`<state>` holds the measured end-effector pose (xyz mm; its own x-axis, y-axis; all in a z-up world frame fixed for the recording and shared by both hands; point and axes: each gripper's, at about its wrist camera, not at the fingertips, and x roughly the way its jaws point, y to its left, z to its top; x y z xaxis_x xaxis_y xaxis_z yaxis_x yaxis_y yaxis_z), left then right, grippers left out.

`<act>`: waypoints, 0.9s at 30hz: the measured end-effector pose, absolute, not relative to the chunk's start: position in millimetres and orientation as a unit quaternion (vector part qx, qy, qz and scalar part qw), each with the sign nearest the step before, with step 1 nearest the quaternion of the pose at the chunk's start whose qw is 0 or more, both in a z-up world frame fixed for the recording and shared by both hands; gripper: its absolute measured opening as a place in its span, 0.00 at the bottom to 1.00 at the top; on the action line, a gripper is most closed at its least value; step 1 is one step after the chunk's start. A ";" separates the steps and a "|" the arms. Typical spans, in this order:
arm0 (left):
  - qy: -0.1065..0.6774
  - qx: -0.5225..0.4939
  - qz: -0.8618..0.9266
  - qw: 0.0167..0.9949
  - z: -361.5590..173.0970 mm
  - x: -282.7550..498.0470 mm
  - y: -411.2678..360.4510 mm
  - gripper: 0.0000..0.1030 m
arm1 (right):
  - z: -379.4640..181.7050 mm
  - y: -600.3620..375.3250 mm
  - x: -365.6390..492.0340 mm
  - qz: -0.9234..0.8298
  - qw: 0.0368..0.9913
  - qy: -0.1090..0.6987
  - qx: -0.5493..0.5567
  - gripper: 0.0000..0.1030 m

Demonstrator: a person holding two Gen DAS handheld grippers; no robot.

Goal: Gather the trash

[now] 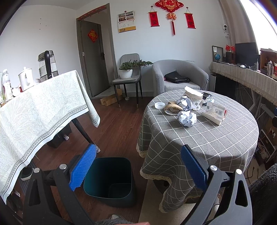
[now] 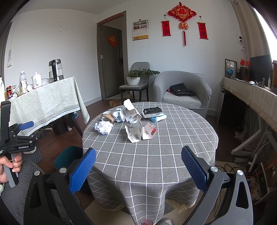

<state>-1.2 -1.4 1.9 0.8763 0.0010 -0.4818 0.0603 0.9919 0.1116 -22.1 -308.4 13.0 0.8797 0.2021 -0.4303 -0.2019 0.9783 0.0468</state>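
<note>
Both tools, left and right, are spread wide and hold nothing. The crumpled white paper ball and torn cartons lie far back on the round grey-checked table. A long reach risks snagging the cloth or missing the dark teal bin on the floor.

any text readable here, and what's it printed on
"GenRobot.AI": black body of the left tool.
"福": red knot wall hanging.
White torn cartons, wall calendar, red scrolls: print, barcodes and QR codes too small to read.
</note>
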 end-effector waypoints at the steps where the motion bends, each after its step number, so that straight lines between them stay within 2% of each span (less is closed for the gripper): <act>1: 0.248 0.062 -0.015 0.967 2.1 -1.4 -1.5 0.97 | 12.8 -308.6 -22.2 0.104 0.969 0.222 0.001 0.97; 27: 0.249 0.062 -0.015 0.966 1.4 -0.4 -1.5 0.97 | 13.0 -308.9 -21.3 0.104 0.969 0.223 0.001 0.97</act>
<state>-0.4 -1.5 1.4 0.8753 0.0022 -0.4836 0.0596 0.9919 0.1123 -21.3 -308.9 13.0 0.8785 0.2026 -0.4327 -0.2014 0.9783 0.0491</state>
